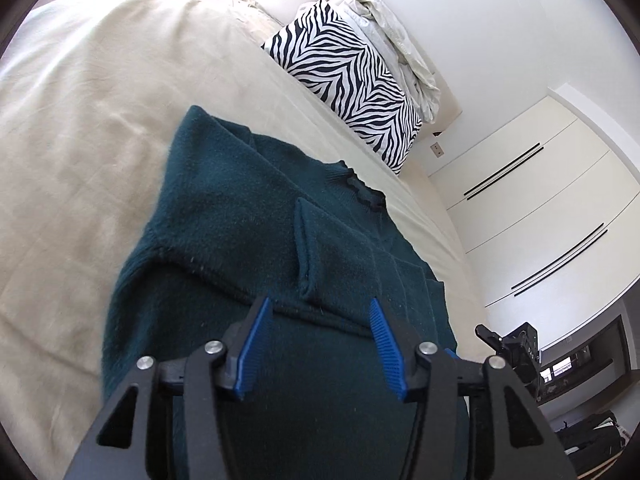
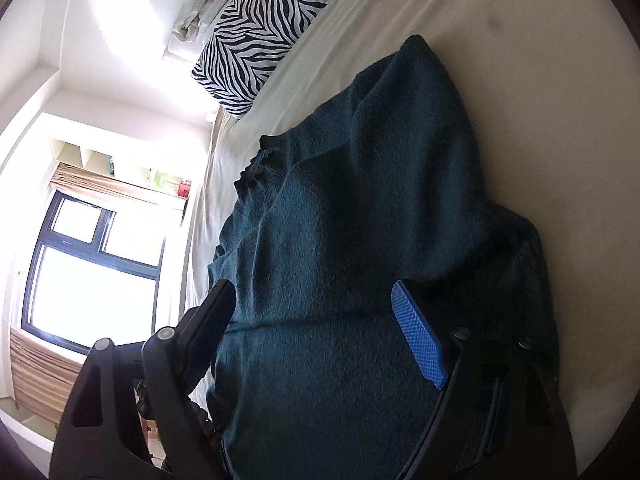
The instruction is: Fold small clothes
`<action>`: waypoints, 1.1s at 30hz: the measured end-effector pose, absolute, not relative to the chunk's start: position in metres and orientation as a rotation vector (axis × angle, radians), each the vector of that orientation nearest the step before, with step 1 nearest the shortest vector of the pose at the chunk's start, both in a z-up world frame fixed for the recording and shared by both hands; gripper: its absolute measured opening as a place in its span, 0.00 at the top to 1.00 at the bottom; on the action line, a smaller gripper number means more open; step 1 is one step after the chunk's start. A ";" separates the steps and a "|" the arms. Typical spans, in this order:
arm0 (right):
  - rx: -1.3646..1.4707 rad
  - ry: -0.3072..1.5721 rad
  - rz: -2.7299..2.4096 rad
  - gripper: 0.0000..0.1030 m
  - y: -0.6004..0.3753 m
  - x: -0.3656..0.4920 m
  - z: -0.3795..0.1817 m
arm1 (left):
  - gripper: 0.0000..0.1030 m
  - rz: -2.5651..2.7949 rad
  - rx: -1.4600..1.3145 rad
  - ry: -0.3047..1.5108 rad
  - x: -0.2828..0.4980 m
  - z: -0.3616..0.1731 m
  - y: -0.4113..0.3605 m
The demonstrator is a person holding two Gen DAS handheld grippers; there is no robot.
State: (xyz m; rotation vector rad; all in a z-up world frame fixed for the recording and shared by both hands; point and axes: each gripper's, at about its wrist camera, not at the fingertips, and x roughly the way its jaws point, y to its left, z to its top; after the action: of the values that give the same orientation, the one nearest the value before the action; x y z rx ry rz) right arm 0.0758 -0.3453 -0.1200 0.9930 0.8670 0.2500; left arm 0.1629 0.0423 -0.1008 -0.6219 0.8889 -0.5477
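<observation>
1. Dark green knit sweater [image 1: 256, 240] lies spread on the cream bed sheet [image 1: 80, 128].
2. My left gripper [image 1: 318, 308]: jaws spread, above sweater.
3. My right gripper [image 2: 312, 292]: jaws spread, over sweater.

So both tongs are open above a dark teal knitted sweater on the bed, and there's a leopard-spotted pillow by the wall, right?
Nearly. The pillow by the wall is zebra-striped, black and white, not leopard-spotted; the left wrist view shows it clearly. The rest holds: the left tongs and right tongs are open above the dark teal knitted sweater on the cream-sheeted bed.
</observation>
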 end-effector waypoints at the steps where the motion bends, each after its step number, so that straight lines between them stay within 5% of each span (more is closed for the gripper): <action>1: 0.995 0.858 0.229 0.22 -0.348 0.057 -0.115 | 0.47 -0.547 -0.615 0.885 0.149 -0.094 0.051; 5: 1.052 0.768 0.240 0.22 -0.355 -0.024 -0.099 | 0.34 -0.498 -0.542 0.897 0.093 -0.079 0.087; 19: 0.903 0.894 0.079 0.22 -0.357 -0.208 -0.110 | 0.34 -0.456 -0.457 1.135 -0.023 -0.114 0.133; 25: 0.868 0.933 0.064 0.24 -0.357 -0.235 -0.106 | 0.48 -0.459 -0.418 1.175 -0.033 -0.118 0.130; 29: 0.856 0.985 0.047 0.30 -0.355 -0.249 -0.103 | 0.67 -0.449 -0.406 1.224 -0.031 -0.120 0.127; 33: 0.862 1.034 0.043 0.43 -0.351 -0.263 -0.107 | 0.75 -0.461 -0.378 1.269 -0.036 -0.122 0.123</action>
State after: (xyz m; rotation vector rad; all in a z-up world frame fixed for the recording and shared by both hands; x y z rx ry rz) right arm -0.2632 -0.3506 -0.1070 0.8624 1.0342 0.0431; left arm -0.0357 0.1227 -0.1223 -0.3780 1.2689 -0.4607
